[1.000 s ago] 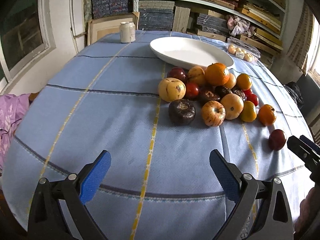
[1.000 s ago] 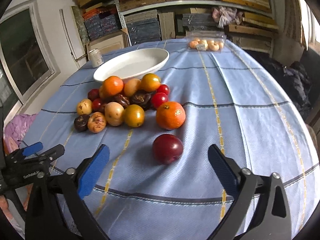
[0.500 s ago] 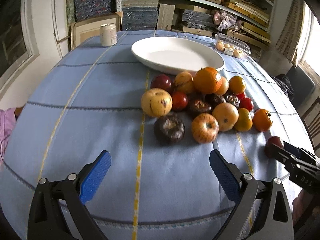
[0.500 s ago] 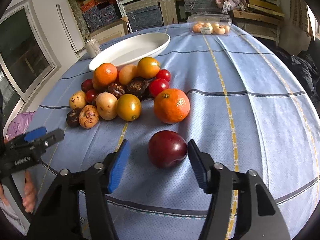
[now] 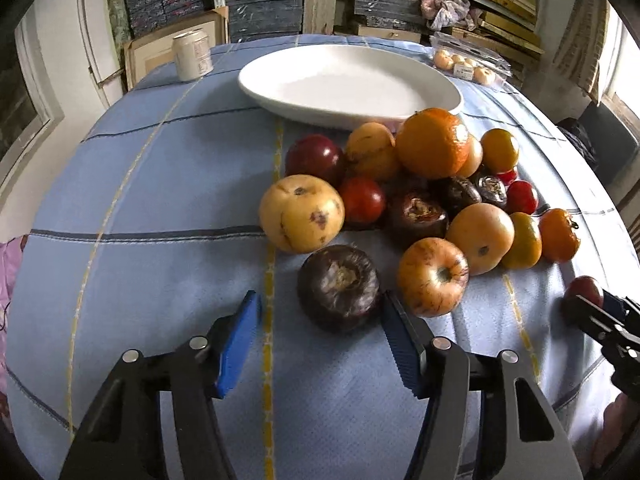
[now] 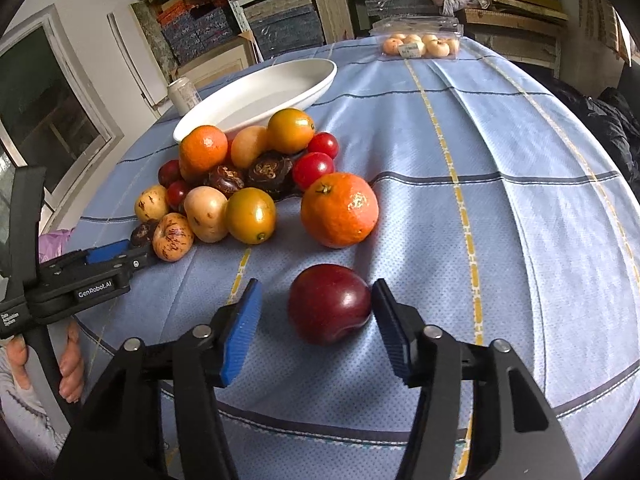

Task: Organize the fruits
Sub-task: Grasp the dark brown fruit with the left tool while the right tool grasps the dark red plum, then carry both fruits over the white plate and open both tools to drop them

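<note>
In the left wrist view my left gripper (image 5: 320, 304) straddles a dark purple fruit (image 5: 340, 288) at the near edge of the fruit heap. Its jaws are closing; the right pad is at the fruit's side, the left pad stands off. In the right wrist view my right gripper (image 6: 316, 292) brackets a dark red plum (image 6: 328, 304) lying apart from the heap. Those jaws are closing too, with a gap left of the plum. A white oval dish (image 5: 348, 80) lies empty behind the heap. The left view catches the right gripper (image 5: 600, 316) by the plum (image 5: 584, 288).
Oranges, yellow, red and dark fruits are piled on the blue checked tablecloth (image 6: 500, 140); a big orange (image 6: 339, 209) sits just beyond the plum. A drink can (image 5: 192, 54) and a clear pack of small fruits (image 6: 420, 44) stand at the far edge. Shelves behind.
Both grippers came forward and lower toward their fruits. The left jaws narrowed from wide to around the dark purple fruit. The right jaws narrowed around the plum.
</note>
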### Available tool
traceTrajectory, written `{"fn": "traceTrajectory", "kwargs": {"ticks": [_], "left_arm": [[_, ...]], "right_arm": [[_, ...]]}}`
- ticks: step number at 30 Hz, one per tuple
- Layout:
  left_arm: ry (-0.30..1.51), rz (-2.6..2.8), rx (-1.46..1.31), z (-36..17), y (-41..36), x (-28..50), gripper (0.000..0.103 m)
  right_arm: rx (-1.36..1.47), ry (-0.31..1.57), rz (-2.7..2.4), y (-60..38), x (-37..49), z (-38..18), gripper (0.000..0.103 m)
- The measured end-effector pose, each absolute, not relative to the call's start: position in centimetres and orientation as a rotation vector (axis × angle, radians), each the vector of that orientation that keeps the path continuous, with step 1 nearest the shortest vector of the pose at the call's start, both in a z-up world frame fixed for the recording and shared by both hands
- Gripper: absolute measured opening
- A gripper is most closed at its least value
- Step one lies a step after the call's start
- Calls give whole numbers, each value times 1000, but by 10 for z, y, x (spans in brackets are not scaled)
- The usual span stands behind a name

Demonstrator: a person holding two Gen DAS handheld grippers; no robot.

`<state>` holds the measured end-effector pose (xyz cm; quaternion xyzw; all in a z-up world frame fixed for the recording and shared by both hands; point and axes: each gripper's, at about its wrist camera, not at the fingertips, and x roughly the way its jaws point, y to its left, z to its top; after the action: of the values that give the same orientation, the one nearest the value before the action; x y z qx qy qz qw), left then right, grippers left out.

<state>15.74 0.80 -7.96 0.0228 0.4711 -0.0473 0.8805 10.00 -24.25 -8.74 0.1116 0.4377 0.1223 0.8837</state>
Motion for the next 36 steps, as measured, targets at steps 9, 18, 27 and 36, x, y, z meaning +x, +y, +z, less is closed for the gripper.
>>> {"fn": "traceTrajectory", "kwargs": {"ticks": [9,18,27,36], "left_arm": [[939,-127,67,-80,0,158,42],[905,-141,25,-75,6,151,41],[788,-134,56,-18,5,164,41],[802,-37,23,-4,-4,270,41]], "right_arm": [[231,915,239,-243,103,-91,39],[258,899,252,-247,102,-90,39],[264,801,331,-251,110,-38,38],[233,751,340,-206,256,5,39]]}}
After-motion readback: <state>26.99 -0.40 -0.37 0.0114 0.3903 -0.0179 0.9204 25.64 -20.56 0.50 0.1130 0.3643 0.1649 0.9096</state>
